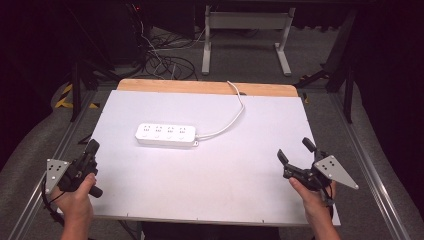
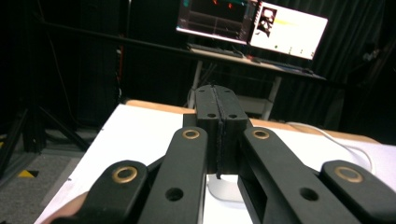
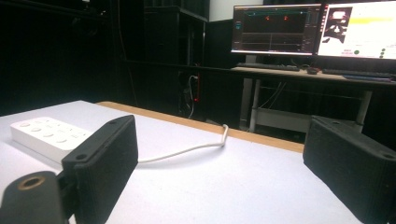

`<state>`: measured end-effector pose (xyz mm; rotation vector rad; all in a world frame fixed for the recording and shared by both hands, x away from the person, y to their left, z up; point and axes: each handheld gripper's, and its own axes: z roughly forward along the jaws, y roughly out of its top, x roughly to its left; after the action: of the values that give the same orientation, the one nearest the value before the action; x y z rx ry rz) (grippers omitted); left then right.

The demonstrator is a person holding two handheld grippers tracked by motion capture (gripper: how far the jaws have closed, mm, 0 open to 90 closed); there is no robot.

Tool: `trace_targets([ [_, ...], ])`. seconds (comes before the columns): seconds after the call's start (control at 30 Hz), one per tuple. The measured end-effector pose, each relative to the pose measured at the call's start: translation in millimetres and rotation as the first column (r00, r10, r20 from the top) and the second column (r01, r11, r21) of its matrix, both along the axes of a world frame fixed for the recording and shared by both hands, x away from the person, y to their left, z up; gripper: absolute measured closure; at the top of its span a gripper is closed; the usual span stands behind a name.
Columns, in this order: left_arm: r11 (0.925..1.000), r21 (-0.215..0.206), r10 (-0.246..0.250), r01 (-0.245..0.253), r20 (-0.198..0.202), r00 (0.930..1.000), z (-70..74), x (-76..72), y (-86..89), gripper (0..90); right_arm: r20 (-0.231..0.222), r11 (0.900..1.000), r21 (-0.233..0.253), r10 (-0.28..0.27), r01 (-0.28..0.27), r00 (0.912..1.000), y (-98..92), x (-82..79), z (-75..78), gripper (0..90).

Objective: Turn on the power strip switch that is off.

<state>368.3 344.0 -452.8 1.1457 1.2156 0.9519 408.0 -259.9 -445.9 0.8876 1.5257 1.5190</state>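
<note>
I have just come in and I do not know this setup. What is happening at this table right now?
A person sits at the white table with a gripper in each hand. The left gripper is shut and the right gripper is open; neither holds anything. A white power strip lies untouched mid-table, its cable running off the far edge. Nothing is being handled yet.

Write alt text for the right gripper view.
The right gripper hovers open over a white table, its two black jaws wide apart. A white power strip lies at left, its cable running toward the table's far edge, with lit monitors on a desk behind.
</note>
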Motion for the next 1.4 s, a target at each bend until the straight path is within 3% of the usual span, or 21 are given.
trace_targets([
  [0.27, 0.9999, 0.013, -0.005, 0.005, 0.021, 0.9998, 10.7, 2.9, 1.7, 89.9, -0.005, 1.0, -0.003, 0.002, -0.002, 1.0, 1.0, 0.6, -0.6, 11.1],
  [0.4, 0.9999, -0.007, -0.012, 0.012, 0.041, 0.9991, 21.3, 7.6, -1.4, 89.9, -0.017, 1.0, -0.02, 0.009, -0.009, 0.9998, 2.4, 2.2, -2.8, 11.1],
  [0.6, 0.9968, 0.038, -0.071, 0.07, 0.009, 0.9974, 36.7, 19.1, -15.0, 89.9, -0.027, 0.999, -0.034, 0.017, -0.018, 0.9995, 3.9, 3.9, -4.6, 11.8],
  [0.73, 0.9893, 0.082, -0.119, 0.121, -0.025, 0.9926, 47.4, 32.8, -28.2, 89.9, -0.046, 0.999, -0.046, 0.025, -0.027, 0.9986, 4.6, 5.5, -6.7, 12.8],
  [0.9, 0.9686, 0.155, -0.185, 0.195, -0.072, 0.98, 65.9, 57.1, -55.9, 89.9, -0.057, 0.998, -0.047, 0.028, -0.031, 0.998, 6.4, 6.8, -7.7, 12.5],
  [0.93, 0.9686, 0.155, -0.185, 0.195, -0.072, 0.98, 65.9, 57.1, -55.9, 89.9, -0.057, 0.998, -0.047, 0.028, -0.031, 0.998, 6.4, 6.8, -7.7, 12.5],
  [1.03, 0.9457, 0.219, -0.22, 0.24, -0.113, 0.969, 74.6, 68.9, -74.8, 89.9, -0.062, 0.998, -0.045, 0.036, -0.038, 0.9975, 6.0, 7.4, -8.1, 12.8],
  [1.1, 0.9194, 0.285, -0.234, 0.271, -0.16, 0.9591, 77.7, 76.5, -88.8, 89.9, -0.066, 0.999, -0.041, 0.034, -0.036, 0.9973, 4.6, 7.6, -7.8, 13.4],
  [1.17, 0.8926, 0.326, -0.254, 0.311, -0.207, 0.9448, 80.6, 84.0, -102.4, 89.9, -0.066, 0.999, -0.039, 0.033, -0.035, 0.9972, 4.1, 7.6, -7.6, 13.4],
  [1.2, 0.8681, 0.355, -0.268, 0.348, -0.255, 0.9292, 83.2, 91.3, -113.5, 89.9, -0.069, 0.999, -0.033, 0.035, -0.038, 0.997, 3.6, 7.6, -7.2, 13.4],
  [1.23, 0.8524, 0.354, -0.282, 0.385, -0.308, 0.9087, 84.0, 97.4, -121.3, 89.9, -0.067, 0.999, -0.035, 0.035, -0.037, 0.9972, 3.2, 7.7, -7.1, 13.4],
  [1.27, 0.8524, 0.354, -0.282, 0.385, -0.308, 0.9087, 84.0, 97.4, -121.3, 89.9, -0.065, 0.999, -0.035, 0.035, -0.038, 0.9972, 3.2, 7.7, -6.8, 13.4],
  [1.3, 0.83, 0.349, -0.301, 0.435, -0.375, 0.8767, 82.4, 107.5, -133.6, 89.9, -0.066, 0.999, -0.035, 0.034, -0.037, 0.9972, 3.2, 7.6, -6.7, 13.3],
  [1.33, 0.8131, 0.356, -0.308, 0.46, -0.409, 0.8594, 81.1, 112.0, -139.8, 89.9, -0.067, 0.999, -0.035, 0.038, -0.04, 0.9971, 3.2, 7.8, -6.6, 13.4],
  [1.37, 0.8031, 0.364, -0.306, 0.471, -0.427, 0.8508, 79.5, 115.3, -144.8, 89.9, -0.067, 0.999, -0.034, 0.038, -0.041, 0.997, 3.4, 7.9, -6.7, 13.3],
  [1.4, 0.786, 0.376, -0.299, 0.491, -0.464, 0.8339, 76.5, 120.8, -153.2, 89.9, -0.068, 0.999, -0.035, 0.04, -0.042, 0.9969, 3.5, 8.1, -6.7, 13.3],
])
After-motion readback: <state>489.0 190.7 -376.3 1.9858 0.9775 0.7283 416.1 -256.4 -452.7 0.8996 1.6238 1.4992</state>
